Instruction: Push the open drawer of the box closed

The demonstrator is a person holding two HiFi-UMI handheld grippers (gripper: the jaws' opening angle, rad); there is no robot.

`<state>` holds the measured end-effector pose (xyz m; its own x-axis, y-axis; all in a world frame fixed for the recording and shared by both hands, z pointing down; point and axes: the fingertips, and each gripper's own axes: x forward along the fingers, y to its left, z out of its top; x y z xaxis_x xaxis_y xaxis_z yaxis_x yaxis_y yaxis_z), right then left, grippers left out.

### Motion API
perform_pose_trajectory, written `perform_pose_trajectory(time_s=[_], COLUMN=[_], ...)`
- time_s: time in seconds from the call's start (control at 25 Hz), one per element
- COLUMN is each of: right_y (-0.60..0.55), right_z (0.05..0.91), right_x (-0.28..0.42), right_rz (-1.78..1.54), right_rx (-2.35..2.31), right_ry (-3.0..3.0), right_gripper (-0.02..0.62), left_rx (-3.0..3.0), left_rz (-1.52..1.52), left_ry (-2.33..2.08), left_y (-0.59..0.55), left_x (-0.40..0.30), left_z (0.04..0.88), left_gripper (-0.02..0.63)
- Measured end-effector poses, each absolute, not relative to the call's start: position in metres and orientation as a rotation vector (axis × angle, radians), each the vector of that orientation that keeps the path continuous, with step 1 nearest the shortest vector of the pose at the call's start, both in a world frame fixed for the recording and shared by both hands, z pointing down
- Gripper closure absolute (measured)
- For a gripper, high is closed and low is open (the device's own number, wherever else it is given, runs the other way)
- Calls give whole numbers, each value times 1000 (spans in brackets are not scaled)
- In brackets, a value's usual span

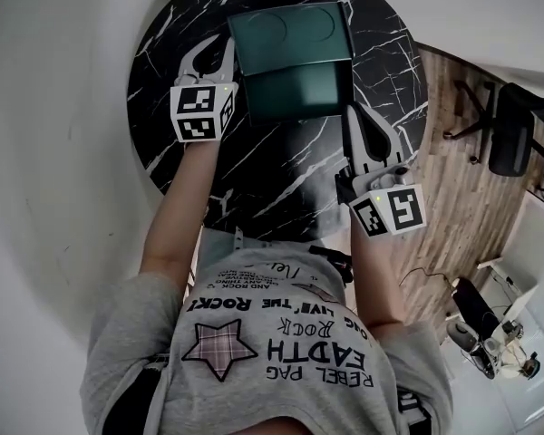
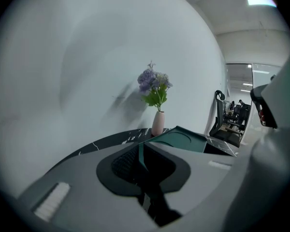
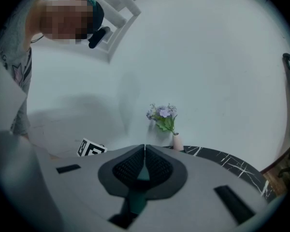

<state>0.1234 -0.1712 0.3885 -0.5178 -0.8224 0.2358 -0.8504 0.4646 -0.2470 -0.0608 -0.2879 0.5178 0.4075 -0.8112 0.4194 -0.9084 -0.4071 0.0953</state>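
Observation:
A dark green box (image 1: 290, 30) stands at the far side of the round black marble table (image 1: 281, 179). Its drawer (image 1: 297, 93) is pulled out toward me. My left gripper (image 1: 212, 54) is at the box's left side, jaws shut and empty; the left gripper view shows the box (image 2: 186, 138) just right of its tips (image 2: 140, 146). My right gripper (image 1: 352, 109) is shut and empty, its tips at the drawer's front right corner; whether they touch it I cannot tell. In the right gripper view the jaws (image 3: 144, 148) meet with nothing between them.
A pale vase of purple flowers (image 2: 157, 121) stands on the table behind the box, also in the right gripper view (image 3: 176, 140). A white wall curves round the left. Wooden floor and a black office chair (image 1: 517, 125) lie to the right.

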Motion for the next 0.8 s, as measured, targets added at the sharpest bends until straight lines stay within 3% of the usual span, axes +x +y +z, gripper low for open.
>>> perform_pose_trajectory(time_s=[0.32, 0.8], right_y=[-173, -165], right_z=[394, 404], right_x=[120, 112], right_rz=[530, 575], right_rx=[1492, 1462], right_ry=[-2614, -2616], right_gripper=[581, 581], left_rx=[2263, 2226], left_rz=[529, 588], left_ry=[-1443, -1484], left_y=[-294, -303], left_x=[-54, -48], left_z=[554, 561], left_gripper=[521, 518])
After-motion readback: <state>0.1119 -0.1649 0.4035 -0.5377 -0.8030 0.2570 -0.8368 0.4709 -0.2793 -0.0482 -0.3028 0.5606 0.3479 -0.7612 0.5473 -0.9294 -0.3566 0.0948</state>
